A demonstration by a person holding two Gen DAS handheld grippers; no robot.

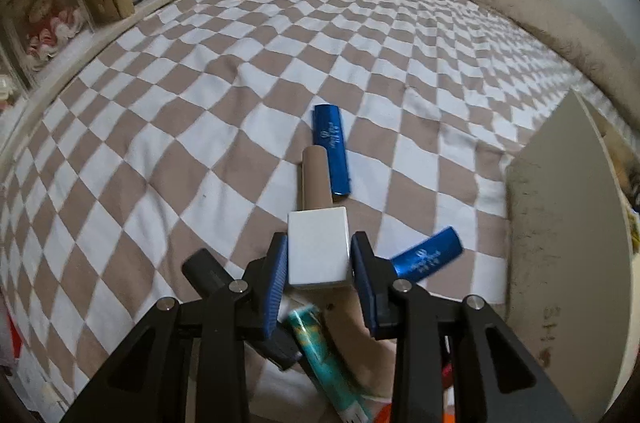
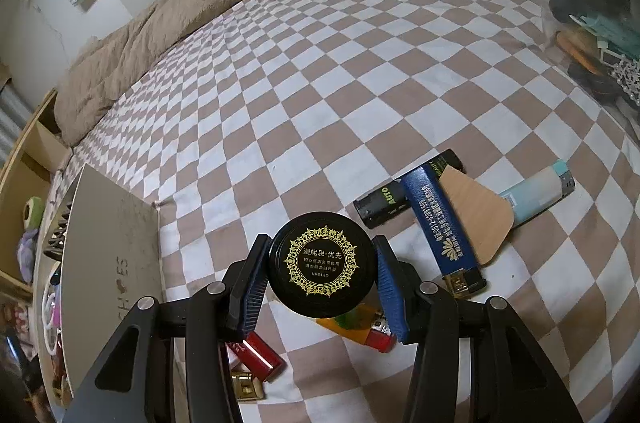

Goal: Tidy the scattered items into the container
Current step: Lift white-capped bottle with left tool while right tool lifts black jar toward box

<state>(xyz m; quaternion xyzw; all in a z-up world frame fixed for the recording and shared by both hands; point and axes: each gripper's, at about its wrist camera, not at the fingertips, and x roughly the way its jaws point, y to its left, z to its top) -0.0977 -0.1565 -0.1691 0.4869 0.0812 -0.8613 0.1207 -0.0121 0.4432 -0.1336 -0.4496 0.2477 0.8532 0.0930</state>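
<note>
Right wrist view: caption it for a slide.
Right gripper clamps a black round jar above lighters scattered on the checkered bedsheet.

Each black two-finger gripper, the left (image 1: 320,257) and the right (image 2: 322,263), had angular matte-black linkage arms with triangular cut-outs, round silver pivot screws, and ribbed blue finger pads (image 1: 276,281).

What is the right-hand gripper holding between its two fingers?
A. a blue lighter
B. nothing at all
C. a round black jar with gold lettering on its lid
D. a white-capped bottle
C: in the right wrist view the right gripper has its blue pads pressed against both sides of the round black jar, while the blue lighter lies on the checkered bedspread.
</note>
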